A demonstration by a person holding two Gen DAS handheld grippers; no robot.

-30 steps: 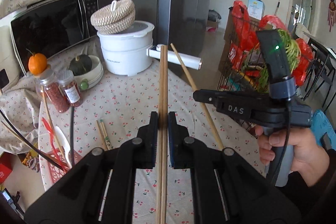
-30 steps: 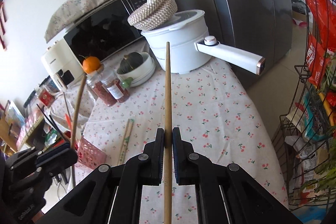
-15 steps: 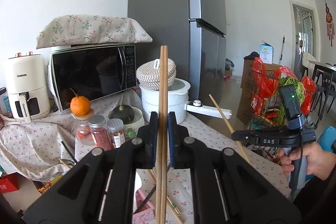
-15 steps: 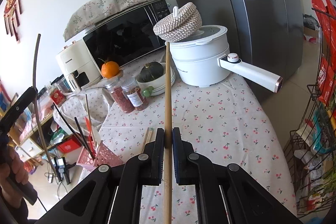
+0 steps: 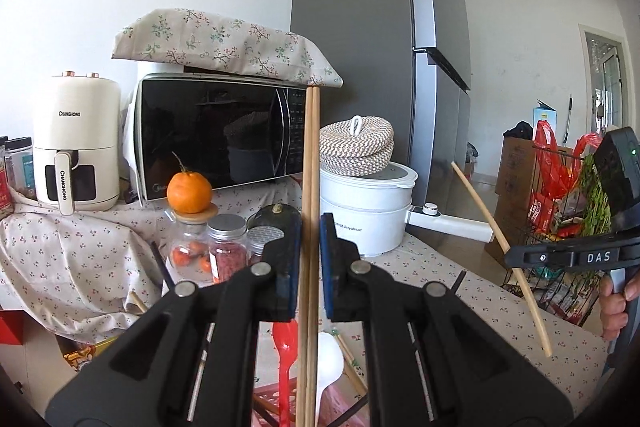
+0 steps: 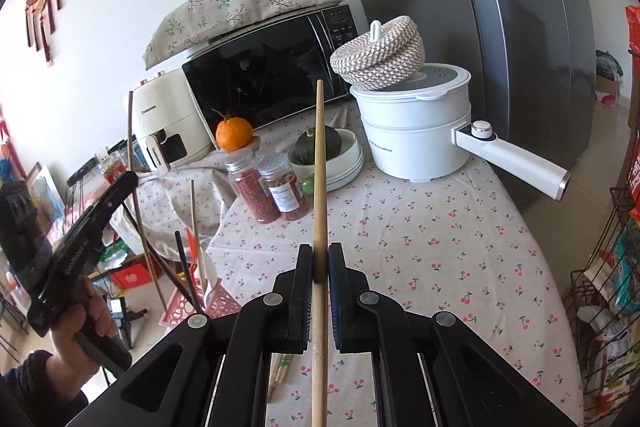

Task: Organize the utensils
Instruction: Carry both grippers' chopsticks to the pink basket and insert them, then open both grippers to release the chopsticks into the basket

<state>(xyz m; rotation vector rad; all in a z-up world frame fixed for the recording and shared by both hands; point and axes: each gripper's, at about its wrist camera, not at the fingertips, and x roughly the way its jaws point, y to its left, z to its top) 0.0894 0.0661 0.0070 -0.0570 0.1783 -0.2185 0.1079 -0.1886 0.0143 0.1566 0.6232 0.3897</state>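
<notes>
My left gripper [image 5: 310,227] is shut on a pair of long wooden chopsticks [image 5: 311,155] that stand side by side and point up toward the microwave. Just below it, a red spoon [image 5: 286,355] and a white spoon [image 5: 330,359] stand in the pink basket [image 6: 218,301]. My right gripper [image 6: 320,255] is shut on a single wooden chopstick [image 6: 319,167] above the cherry-print tablecloth [image 6: 432,235]. Each gripper shows in the other's view: the right gripper [image 5: 511,259] at the right, the left gripper [image 6: 127,183] at the left. A loose pair of chopsticks [image 6: 280,371] lies on the cloth.
At the back stand a white pot [image 6: 416,131] with a long handle and a woven lid, a bowl with a squash [image 6: 320,143], spice jars [image 6: 272,191] topped by an orange, a microwave [image 5: 216,135] and an air fryer [image 5: 76,147]. A wire rack [image 5: 560,211] of bags stands to the right, beside the fridge.
The left gripper has swung left and tilted up with its chopstick pair, now above the pink basket. The right gripper has drifted with its chopstick. Both grips are unchanged.
</notes>
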